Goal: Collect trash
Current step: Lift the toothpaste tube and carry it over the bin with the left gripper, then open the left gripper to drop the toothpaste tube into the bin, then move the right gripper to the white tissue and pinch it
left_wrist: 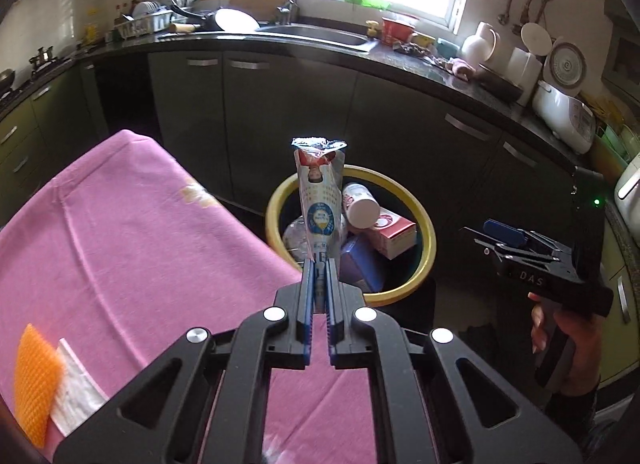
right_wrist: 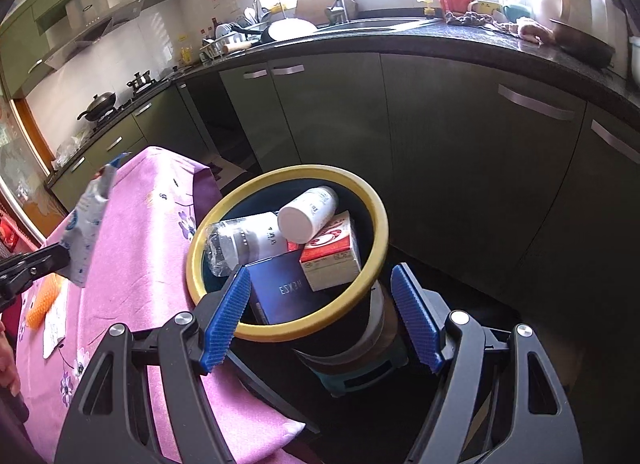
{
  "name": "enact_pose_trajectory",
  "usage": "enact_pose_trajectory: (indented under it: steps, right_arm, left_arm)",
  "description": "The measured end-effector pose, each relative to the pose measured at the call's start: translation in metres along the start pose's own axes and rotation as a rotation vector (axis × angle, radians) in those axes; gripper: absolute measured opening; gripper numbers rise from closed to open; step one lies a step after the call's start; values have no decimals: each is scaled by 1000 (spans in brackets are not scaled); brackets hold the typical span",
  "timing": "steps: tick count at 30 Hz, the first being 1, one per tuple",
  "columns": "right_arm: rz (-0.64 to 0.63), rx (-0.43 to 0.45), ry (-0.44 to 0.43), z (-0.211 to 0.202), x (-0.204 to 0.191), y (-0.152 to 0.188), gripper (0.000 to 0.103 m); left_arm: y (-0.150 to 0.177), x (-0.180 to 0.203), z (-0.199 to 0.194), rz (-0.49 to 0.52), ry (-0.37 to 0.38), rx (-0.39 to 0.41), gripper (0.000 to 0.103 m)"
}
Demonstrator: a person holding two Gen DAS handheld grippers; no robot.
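Left gripper (left_wrist: 319,264): black linkage arms, silver pivot screws, blue ribbed jaws; right gripper (right_wrist: 320,316) alike.

1. Glossy printed foil wrapper (left_wrist: 320,200), silvery at its torn top.
2. Matt pink cloth (left_wrist: 132,248) drapes the surface.
3. Smooth yellow plastic rim on the bin (right_wrist: 382,232).
4. Ribbed blue pads (right_wrist: 226,316) on matt black tongs.

left wrist view looks down along its fingers (left_wrist: 308,284) over the pink bench (left_wrist: 120,244) toward the bin (left_wrist: 426,224); right wrist view faces the bin (right_wrist: 376,208) closer, from its right; both share bin, bench, cabinets.
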State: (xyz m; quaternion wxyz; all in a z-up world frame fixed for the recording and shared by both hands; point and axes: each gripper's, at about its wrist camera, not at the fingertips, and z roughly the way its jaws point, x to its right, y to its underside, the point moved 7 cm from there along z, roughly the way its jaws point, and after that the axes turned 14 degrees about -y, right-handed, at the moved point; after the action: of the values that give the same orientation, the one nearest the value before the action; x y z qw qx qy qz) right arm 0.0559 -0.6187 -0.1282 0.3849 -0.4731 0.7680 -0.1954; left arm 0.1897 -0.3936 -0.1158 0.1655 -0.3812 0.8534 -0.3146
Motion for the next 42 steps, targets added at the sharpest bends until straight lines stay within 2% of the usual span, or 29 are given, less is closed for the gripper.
enact_pose_trajectory:
  steps: [6, 11, 14, 15, 16, 20, 23, 27, 31, 37, 42]
  right_arm:
    - [40, -7, 5, 2, 19, 2, 72]
    - [52, -1, 6, -1, 25, 1, 72]
    - [52, 1, 4, -4, 25, 0, 72]
    - [54, 1, 2, -4, 25, 0, 73]
    - [54, 3, 1, -5, 24, 1, 74]
    - [48, 3, -8, -3, 18, 1, 74]
    - [27, -3, -17, -2, 8, 1, 74]
    - [-5, -17, -34, 2, -9, 2, 74]
    - [-46, -45, -59, 8, -31, 5, 75]
    - [-154, -114, -147, 29, -93, 19, 76]
    - [-266, -222, -285, 56, -164, 44, 76]
  left_arm:
    - [-24, 52, 59, 65, -13, -59, 5]
    - [-23, 75, 99, 66, -43, -134, 8]
    - [-18, 71, 106, 23, -45, -171, 26]
    - [-19, 70, 104, 13, -38, -167, 37]
    - [-18, 68, 98, 10, -39, -151, 45]
    - [-19, 53, 61, -14, -30, -57, 51]
    - [-16, 30, 22, -52, -42, 32, 67]
    - [0, -5, -35, -99, -120, 148, 92]
    - [22, -40, -81, -147, -205, 234, 96]
    - [69, -107, -132, -275, -328, 258, 96]
    - [110, -158, -172, -372, -456, 281, 96]
